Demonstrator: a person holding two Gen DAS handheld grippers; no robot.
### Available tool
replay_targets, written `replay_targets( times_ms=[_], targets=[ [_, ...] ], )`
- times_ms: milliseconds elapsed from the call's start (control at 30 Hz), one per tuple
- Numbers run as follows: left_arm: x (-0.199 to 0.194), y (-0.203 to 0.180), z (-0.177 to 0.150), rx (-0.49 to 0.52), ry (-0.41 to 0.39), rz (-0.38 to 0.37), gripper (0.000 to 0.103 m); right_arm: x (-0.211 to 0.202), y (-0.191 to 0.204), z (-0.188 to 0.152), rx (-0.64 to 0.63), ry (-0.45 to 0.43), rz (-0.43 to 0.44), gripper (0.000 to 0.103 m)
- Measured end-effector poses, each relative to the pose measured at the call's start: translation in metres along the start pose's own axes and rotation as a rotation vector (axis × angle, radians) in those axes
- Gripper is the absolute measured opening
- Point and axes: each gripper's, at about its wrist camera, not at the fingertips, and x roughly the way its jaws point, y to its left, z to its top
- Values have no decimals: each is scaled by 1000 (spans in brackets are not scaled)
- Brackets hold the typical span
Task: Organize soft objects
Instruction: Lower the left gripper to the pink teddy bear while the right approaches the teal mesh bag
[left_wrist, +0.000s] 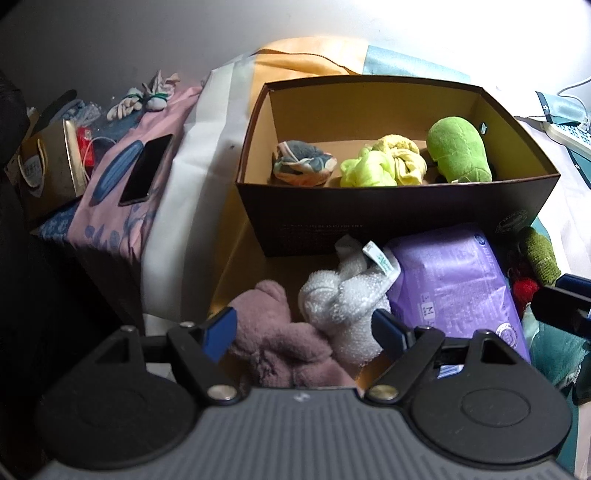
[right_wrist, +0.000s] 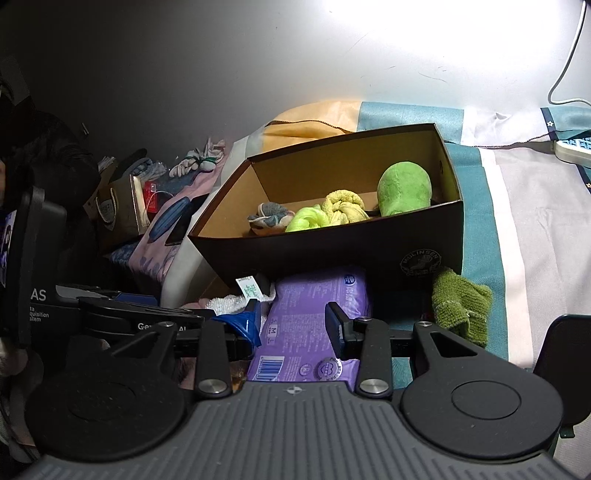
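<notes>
Bed (right_wrist: 517, 206) — box (left_wrist: 388, 221), purple pkg (left_wrist: 454, 280)

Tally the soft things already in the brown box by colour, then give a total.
Green: 1, plush toy
Yellow-green: 1, knotted cloth bundle
Blue, white and orange patterned: 1, rolled cloth
Total: 3 in the brown box

The box (left_wrist: 388, 218) is dark brown outside and tan inside. In it sit a green plush toy (left_wrist: 460, 151), a yellow cloth knot (left_wrist: 384, 166) and a blue, white and orange ball (left_wrist: 303, 166). Near it lie a purple pack (left_wrist: 454, 288), a white fluffy cloth (left_wrist: 343, 306) and a dusty pink plush (left_wrist: 280, 339).
</notes>
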Motion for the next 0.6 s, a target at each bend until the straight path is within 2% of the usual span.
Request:
replay_targets(
  times_ms=[367,600],
  targets=[
    [-6,20,-36,-18,-9,-65,84,-6,-8,-18,-28,39,8,22],
    [-14,36,-59,-50,-31,-149,85,-6,-12,-24,-30,54,11,22]
  ],
)
